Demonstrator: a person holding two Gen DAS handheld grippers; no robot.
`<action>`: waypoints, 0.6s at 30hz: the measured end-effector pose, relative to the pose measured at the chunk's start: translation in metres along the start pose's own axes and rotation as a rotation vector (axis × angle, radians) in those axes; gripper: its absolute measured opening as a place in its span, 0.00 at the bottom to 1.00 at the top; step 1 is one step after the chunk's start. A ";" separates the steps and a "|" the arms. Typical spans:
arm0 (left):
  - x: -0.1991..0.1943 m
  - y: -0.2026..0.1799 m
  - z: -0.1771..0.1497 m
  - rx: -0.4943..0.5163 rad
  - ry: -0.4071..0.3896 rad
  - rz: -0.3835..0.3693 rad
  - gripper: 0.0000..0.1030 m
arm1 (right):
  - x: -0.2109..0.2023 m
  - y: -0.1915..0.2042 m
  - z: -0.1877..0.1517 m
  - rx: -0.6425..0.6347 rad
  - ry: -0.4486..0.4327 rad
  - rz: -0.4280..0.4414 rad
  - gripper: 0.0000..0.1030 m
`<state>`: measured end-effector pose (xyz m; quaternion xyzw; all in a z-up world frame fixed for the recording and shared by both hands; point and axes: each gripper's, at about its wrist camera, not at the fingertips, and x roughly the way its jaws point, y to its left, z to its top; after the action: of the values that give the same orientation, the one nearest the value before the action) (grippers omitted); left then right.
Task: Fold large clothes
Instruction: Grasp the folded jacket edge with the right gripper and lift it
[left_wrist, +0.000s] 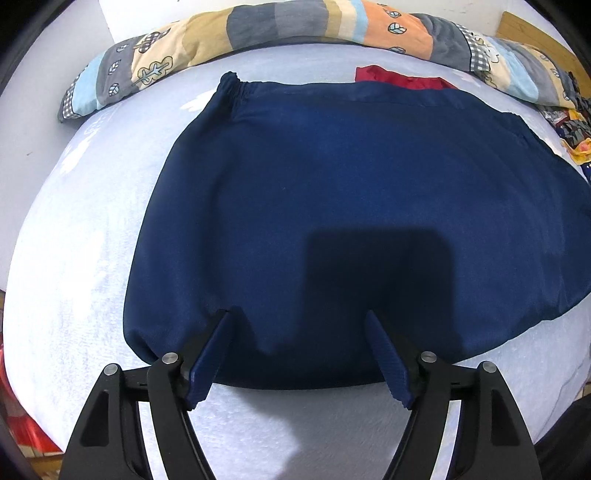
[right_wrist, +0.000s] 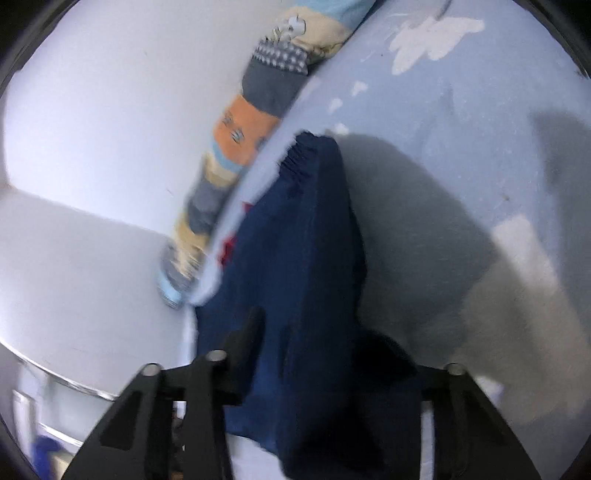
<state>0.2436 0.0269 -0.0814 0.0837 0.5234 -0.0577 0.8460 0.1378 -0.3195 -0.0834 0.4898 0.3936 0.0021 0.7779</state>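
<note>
Pale blue bedding (left_wrist: 92, 258) covers the work surface, a bed backed by a white wall (right_wrist: 92, 110). All positions below are referenced to the navy garment (left_wrist: 332, 184).

Navy garment: spread flat on the bedding in the left wrist view, its gathered elastic waistband (left_wrist: 236, 88) at the far edge, away from the camera. The near hem lies at the left gripper.

Patchwork bolster (left_wrist: 258, 26): lies along the far side of the bed, beyond the waistband, against the wall.

Red cloth (left_wrist: 402, 77): shows just past the garment's far edge, partly covered by it.

Left gripper (left_wrist: 299, 317): jaws stand wide apart. Both ribbed blue pads (left_wrist: 207, 365) sit over the garment's near hem. No fabric is caught between them. A square shadow falls on the cloth just ahead of the tips.

Right gripper (right_wrist: 317, 332): view is motion-blurred. A thick fold of the navy garment (right_wrist: 314, 240) runs between the two fingers and hangs up off the bedding. The right finger is hidden under the fabric. Whether the jaws actually pinch the fabric cannot be determined.
</note>
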 end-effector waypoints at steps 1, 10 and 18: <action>-0.001 -0.001 -0.001 0.000 -0.002 0.002 0.72 | 0.006 -0.006 0.000 0.026 0.026 -0.027 0.37; -0.019 -0.016 0.002 -0.001 -0.094 -0.018 0.72 | 0.008 0.012 0.004 -0.063 0.044 -0.009 0.16; -0.003 -0.048 0.003 0.047 -0.067 -0.007 0.72 | -0.006 0.027 -0.001 -0.124 0.015 -0.005 0.15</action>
<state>0.2363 -0.0212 -0.0811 0.0998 0.4935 -0.0756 0.8607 0.1437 -0.3071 -0.0597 0.4398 0.3998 0.0281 0.8037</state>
